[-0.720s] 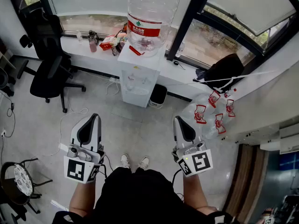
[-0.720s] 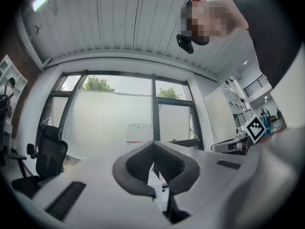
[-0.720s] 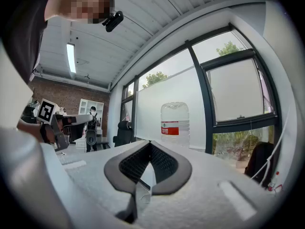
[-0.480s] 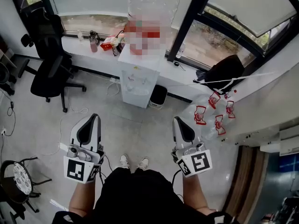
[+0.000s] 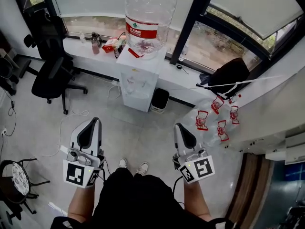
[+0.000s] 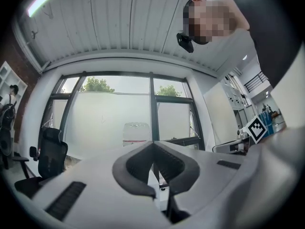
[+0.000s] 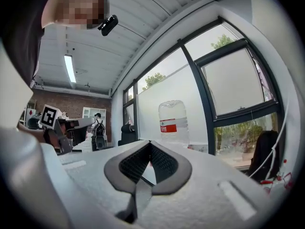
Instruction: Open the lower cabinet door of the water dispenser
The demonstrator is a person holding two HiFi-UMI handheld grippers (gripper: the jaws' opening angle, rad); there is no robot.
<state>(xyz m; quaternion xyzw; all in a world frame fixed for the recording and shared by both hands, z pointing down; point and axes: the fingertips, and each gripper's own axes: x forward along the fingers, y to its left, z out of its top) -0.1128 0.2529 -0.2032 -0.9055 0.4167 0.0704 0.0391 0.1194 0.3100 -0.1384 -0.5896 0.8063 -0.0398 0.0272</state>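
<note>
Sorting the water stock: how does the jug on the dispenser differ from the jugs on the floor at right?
The dispenser jug is one; the floor jugs are several. The dispenser jug stands mounted atop the water dispenser; the floor jugs sit bunched low on the floor. Both kinds are clear plastic with red labels.

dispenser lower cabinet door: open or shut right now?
Shut: the lower cabinet door sits flush with the water dispenser front, nothing swung out.
</note>
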